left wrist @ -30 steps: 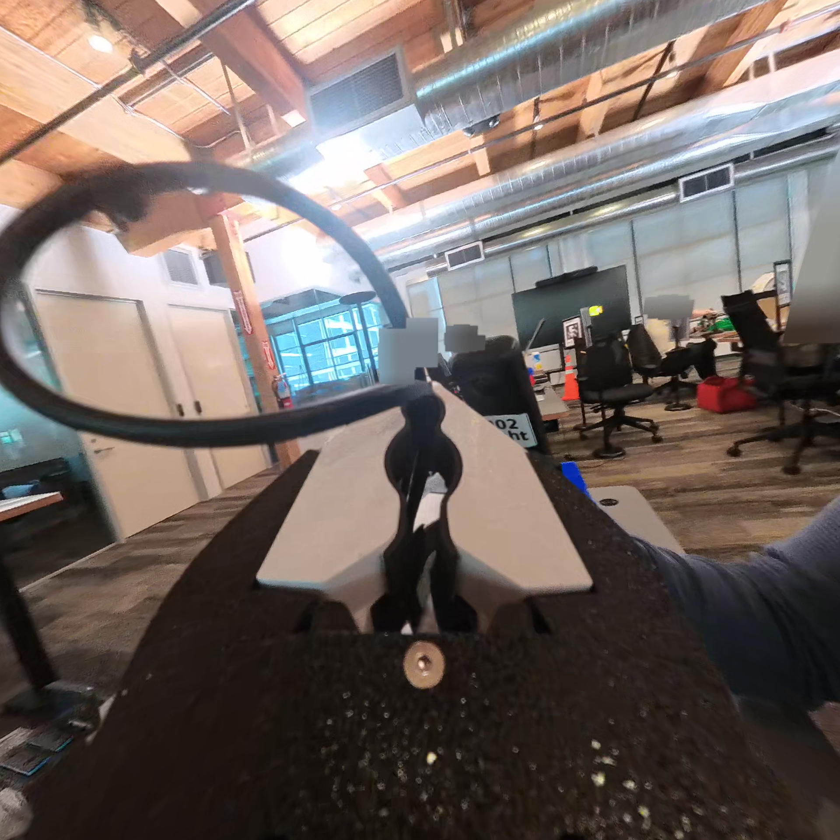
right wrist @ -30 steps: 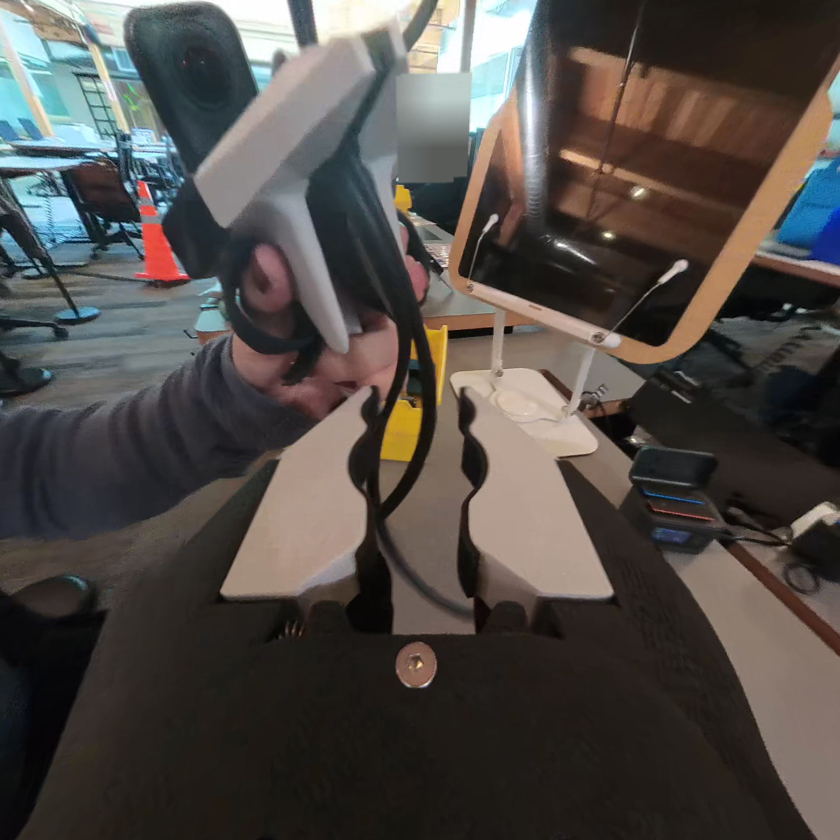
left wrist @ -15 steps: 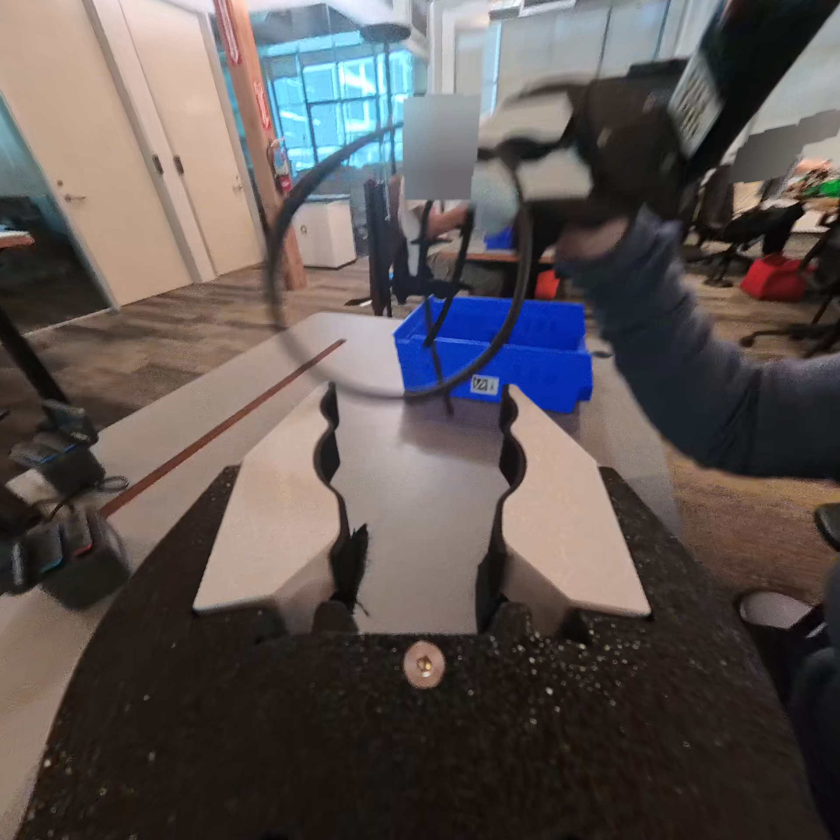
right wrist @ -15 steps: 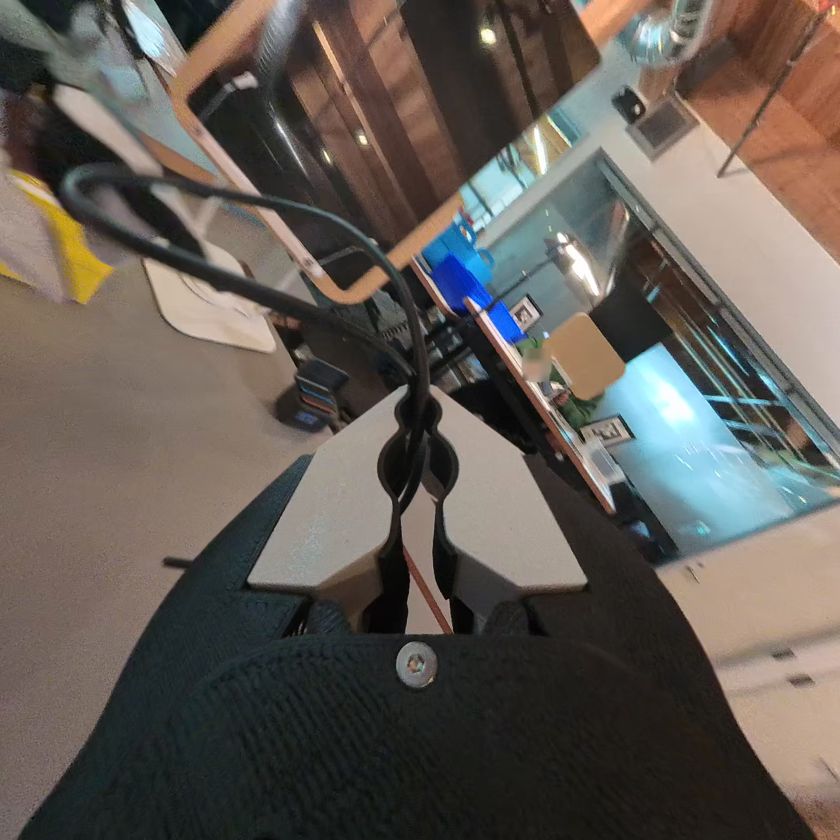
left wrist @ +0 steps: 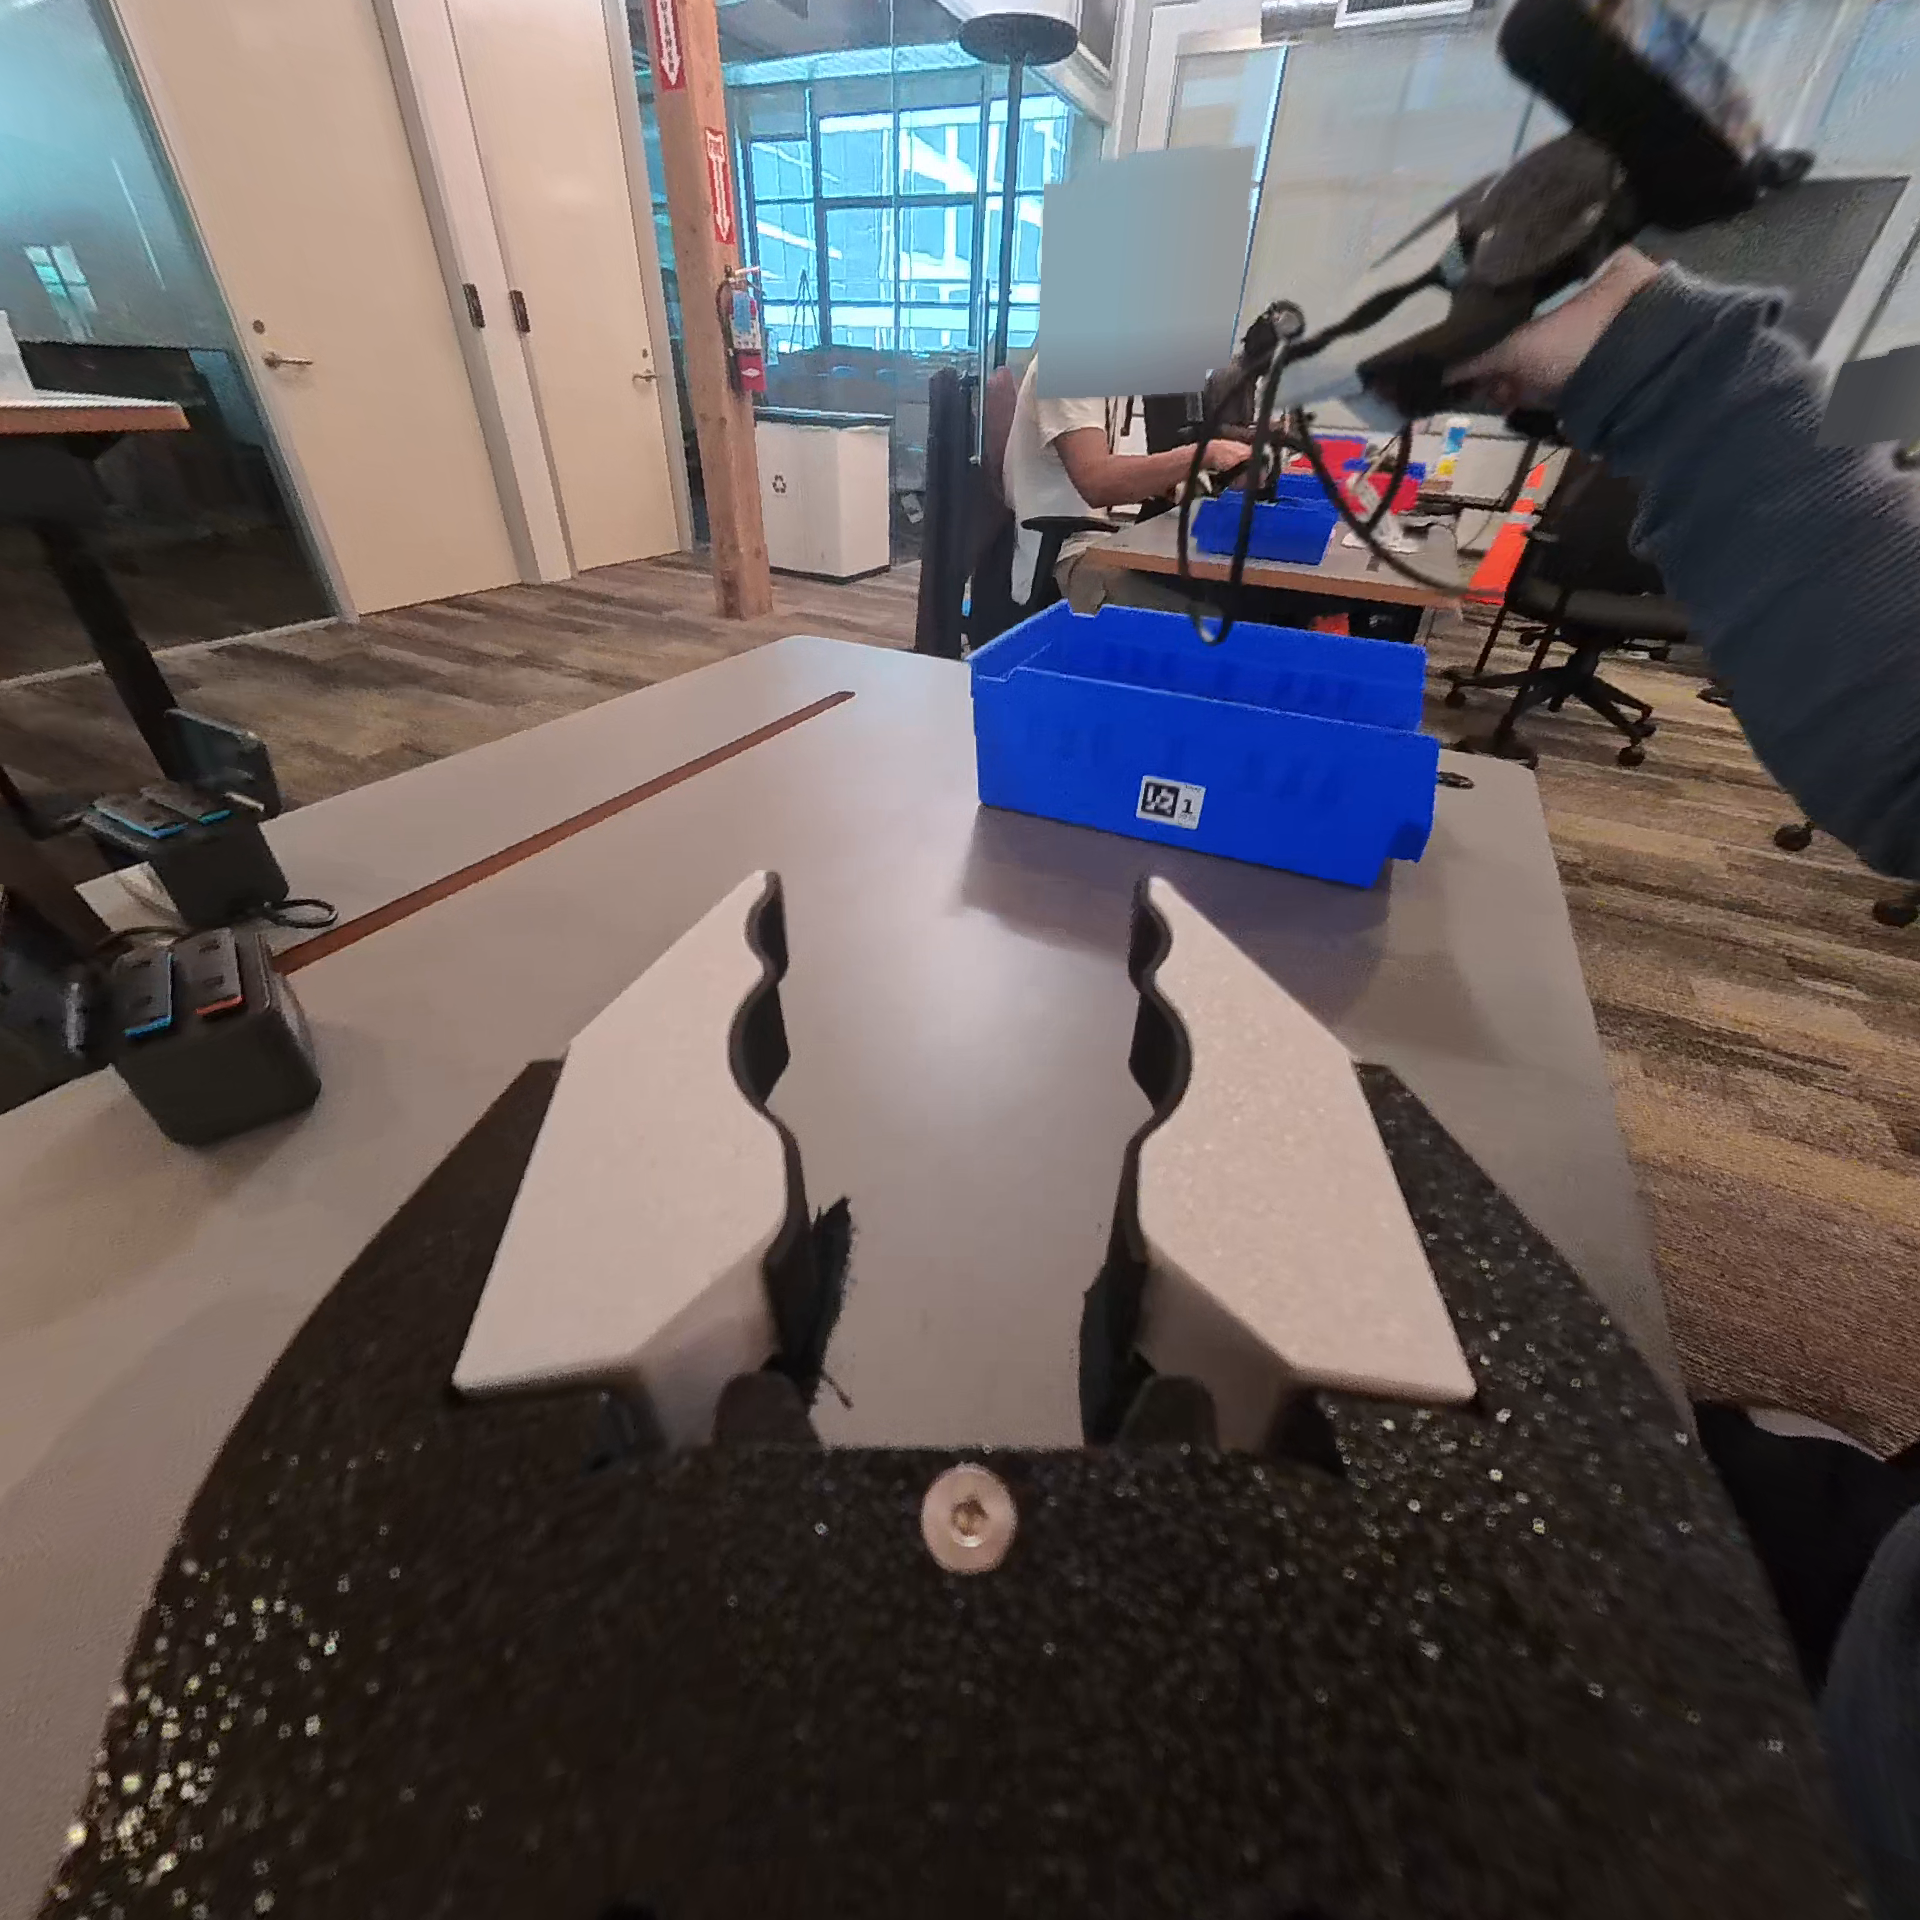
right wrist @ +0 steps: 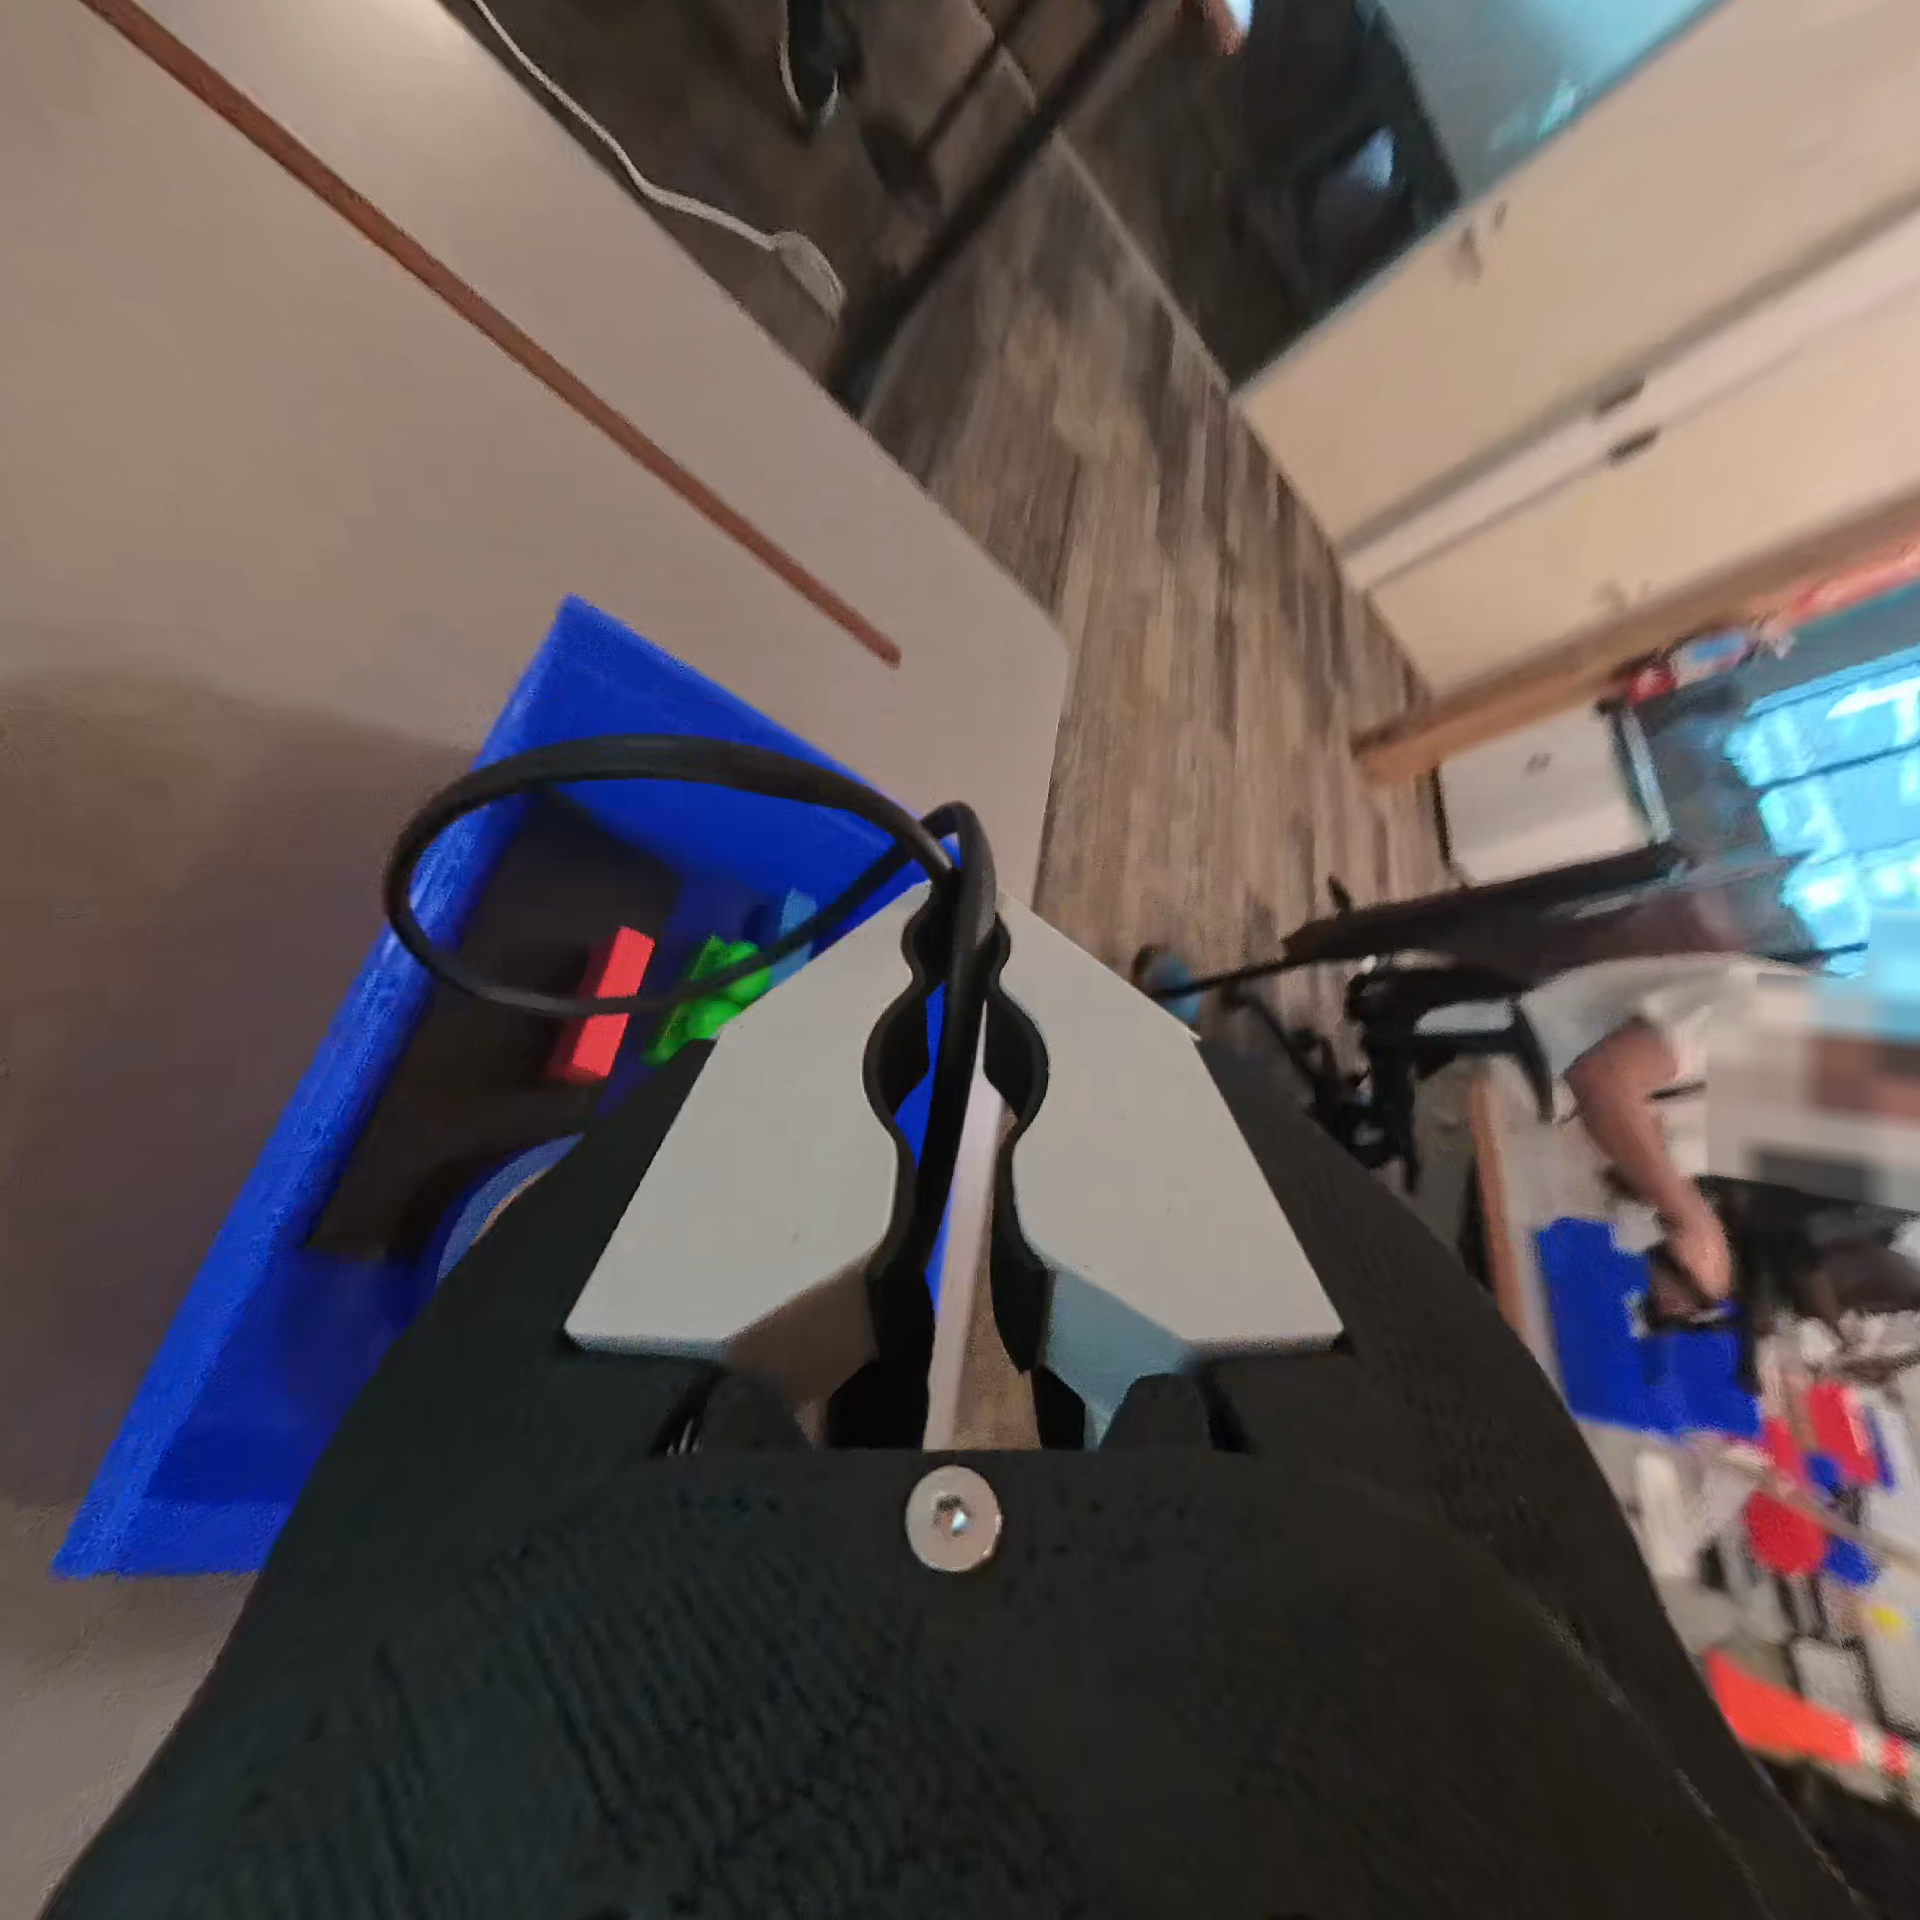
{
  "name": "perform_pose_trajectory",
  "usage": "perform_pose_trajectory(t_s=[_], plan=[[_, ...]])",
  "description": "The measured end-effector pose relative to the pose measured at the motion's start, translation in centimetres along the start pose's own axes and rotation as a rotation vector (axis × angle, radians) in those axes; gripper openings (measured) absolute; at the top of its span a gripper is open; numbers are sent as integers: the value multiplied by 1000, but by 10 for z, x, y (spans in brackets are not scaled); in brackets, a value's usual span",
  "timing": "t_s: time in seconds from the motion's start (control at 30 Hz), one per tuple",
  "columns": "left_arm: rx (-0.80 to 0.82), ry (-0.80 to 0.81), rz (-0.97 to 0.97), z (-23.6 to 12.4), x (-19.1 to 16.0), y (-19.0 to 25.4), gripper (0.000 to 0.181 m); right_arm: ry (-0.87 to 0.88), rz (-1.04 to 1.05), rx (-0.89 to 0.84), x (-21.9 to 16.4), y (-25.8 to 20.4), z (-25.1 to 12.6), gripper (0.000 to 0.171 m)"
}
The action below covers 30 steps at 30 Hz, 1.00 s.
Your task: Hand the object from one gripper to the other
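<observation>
A looped black cable (right wrist: pixel 582 810) is pinched in my right gripper (right wrist: pixel 961 914), which is shut on it and hangs above the blue bin (right wrist: pixel 260 1247). In the left wrist view the right gripper (left wrist: pixel 1320 364) is up at the right, held by a hand, with the cable (left wrist: pixel 1210 520) dangling over the blue bin (left wrist: pixel 1195 727). My left gripper (left wrist: pixel 954 894) is open and empty, low over the grey table (left wrist: pixel 623 831), short of the bin.
The bin holds a red block (right wrist: pixel 603 1008), a green piece (right wrist: pixel 712 1003) and a roll of blue tape (right wrist: pixel 499 1195). Black charger boxes (left wrist: pixel 208 1039) sit at the table's left edge. A seated person and office chairs are behind the table. Across from one pair of fingers to the other is roughly 45 cm.
My left gripper let go of the cable and opened; my right gripper closed on it and carried it away to above the blue bin. My left gripper dropped toward the table.
</observation>
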State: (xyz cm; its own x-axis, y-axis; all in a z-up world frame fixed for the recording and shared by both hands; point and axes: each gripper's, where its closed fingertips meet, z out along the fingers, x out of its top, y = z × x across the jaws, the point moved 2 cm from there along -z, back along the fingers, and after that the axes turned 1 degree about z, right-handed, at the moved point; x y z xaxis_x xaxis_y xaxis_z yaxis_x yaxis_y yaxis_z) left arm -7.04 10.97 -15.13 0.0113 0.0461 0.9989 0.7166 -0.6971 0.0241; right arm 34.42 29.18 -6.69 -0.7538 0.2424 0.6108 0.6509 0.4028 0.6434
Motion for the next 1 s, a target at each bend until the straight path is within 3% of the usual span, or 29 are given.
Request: perform_pose_trajectory(t_s=[0.23, 0.37, 0.47, 0.57, 0.7, 0.83, 0.93, 1.0], plan=[[29, -118, -20, -2, -28, 4, 67, -246, 236, 115, -72, -29, 65, 3], [72, -208, -28, -7, -45, 4, 73, -273, 318, 64, -64, -31, 64, 48], [10, -263, -117, -9, -50, 15, 68, -111, 395, -24, -20, -29, 51, 81], [29, -273, -107, -13, -42, 21, 68, 91, 362, -106, 34, -42, 28, 93], [148, -222, -5, -36, -8, 19, 65, 513, 336, 8, 121, -113, -2, 93], [376, -207, 49, -93, 29, -12, 59, 840, 380, 206, 174, -206, -11, 90], [568, -343, 146, -150, 43, -59, 54, 942, 423, 296, 186, -263, 0, 85], [573, -540, 278, -176, 37, -90, 55, 995, 444, 348, 187, -294, 4, 82]])
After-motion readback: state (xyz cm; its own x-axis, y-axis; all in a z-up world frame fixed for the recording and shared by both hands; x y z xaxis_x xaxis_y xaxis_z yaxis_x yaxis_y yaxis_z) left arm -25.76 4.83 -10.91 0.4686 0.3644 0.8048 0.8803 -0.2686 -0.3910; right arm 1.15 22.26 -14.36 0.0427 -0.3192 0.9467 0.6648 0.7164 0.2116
